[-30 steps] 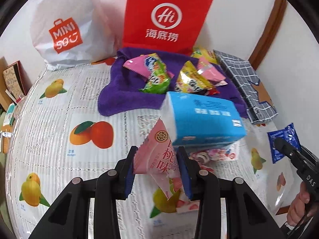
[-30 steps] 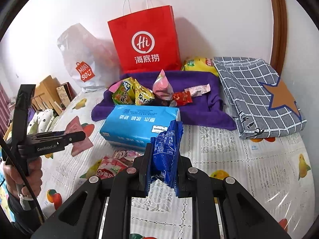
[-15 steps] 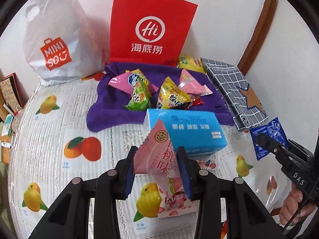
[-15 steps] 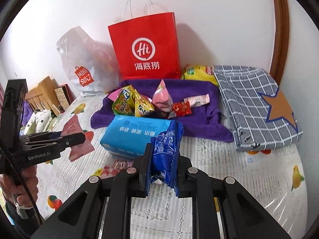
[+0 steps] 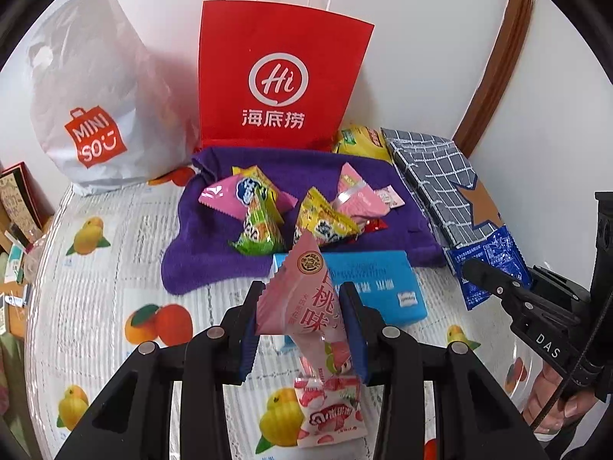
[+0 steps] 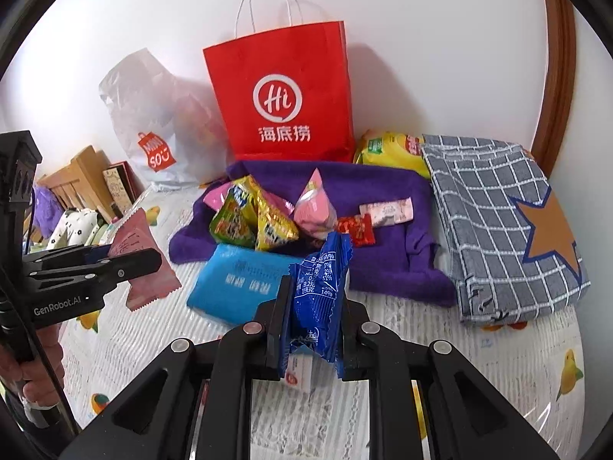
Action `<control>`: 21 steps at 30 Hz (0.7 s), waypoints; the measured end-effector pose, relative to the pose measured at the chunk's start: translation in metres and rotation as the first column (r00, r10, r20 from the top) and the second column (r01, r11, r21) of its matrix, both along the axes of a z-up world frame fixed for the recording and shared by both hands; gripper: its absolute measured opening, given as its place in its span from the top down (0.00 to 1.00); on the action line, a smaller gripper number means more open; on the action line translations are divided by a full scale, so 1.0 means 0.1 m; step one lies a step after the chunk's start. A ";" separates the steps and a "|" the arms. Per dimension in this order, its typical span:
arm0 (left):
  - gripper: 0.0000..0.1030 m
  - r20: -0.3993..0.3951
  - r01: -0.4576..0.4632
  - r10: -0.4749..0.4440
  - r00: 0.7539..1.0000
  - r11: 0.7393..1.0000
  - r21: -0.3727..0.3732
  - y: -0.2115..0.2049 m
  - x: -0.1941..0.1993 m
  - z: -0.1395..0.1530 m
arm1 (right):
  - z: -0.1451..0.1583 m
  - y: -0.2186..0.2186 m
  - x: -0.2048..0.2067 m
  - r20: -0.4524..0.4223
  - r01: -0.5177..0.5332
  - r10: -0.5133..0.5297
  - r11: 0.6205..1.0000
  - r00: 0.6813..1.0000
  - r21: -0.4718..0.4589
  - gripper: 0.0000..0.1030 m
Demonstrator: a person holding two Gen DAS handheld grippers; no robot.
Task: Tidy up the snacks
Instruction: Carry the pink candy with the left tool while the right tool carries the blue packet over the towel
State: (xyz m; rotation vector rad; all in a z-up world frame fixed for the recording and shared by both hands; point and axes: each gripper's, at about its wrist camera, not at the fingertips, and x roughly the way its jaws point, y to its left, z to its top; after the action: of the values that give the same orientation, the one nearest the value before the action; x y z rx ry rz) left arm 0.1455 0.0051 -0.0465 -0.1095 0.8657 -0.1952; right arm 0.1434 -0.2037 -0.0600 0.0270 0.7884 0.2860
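Matt red paper bag [image 6: 285, 103] with white cord handles, beside a thin, crinkled white plastic bag [image 5: 92, 99]; before them a purple towel [image 6: 387, 230] of napped, matt cloth and a folded grey checked cloth [image 6: 494, 226] of woven weave. Glossy printed film wraps the pink snack packet [image 5: 302, 303] and the blue snack packet [image 6: 318, 299], each clamped between matt black plastic jaws with ridged blue pads. The table cover [image 5: 103, 268] is shiny ribbed plastic, and the blue tissue pack [image 5: 383, 287] has smooth, soft film.

I see a pink peach snack packet [image 5: 302, 299] and a blue snack packet [image 6: 318, 291] held upright, above the blue tissue pack [image 6: 245, 283].
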 end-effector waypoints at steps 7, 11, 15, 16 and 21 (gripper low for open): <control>0.64 0.017 -0.009 0.009 1.000 1.000 -0.001 0.03 0.20 0.11 | 0.13 -0.02 0.31 0.012 -0.003 0.003 1.000 1.000 0.013 0.83; 0.64 0.028 -0.016 0.016 0.999 1.000 -0.002 0.06 0.36 0.20 | 0.22 0.00 0.49 0.028 -0.003 0.003 1.000 1.000 0.011 0.83; 0.64 0.035 -0.022 0.022 0.999 1.000 0.001 0.08 0.50 0.26 | 0.31 0.02 0.69 0.042 -0.010 0.009 1.000 0.999 0.025 0.83; 0.64 0.038 -0.023 0.023 0.999 1.000 0.004 0.08 0.54 0.28 | 0.32 0.02 0.72 0.042 -0.009 0.008 1.000 0.999 0.028 0.83; 0.64 0.044 -0.031 0.030 0.999 0.999 0.016 0.13 0.73 0.34 | 0.37 0.01 0.98 0.051 0.000 -0.002 0.999 0.999 0.042 0.83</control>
State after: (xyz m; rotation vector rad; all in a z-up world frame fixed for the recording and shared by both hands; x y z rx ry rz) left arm 0.2183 0.0181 -0.0130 -0.1026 0.8212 -0.1611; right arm 0.2414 -0.2031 -0.0234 0.0598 0.7311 0.3013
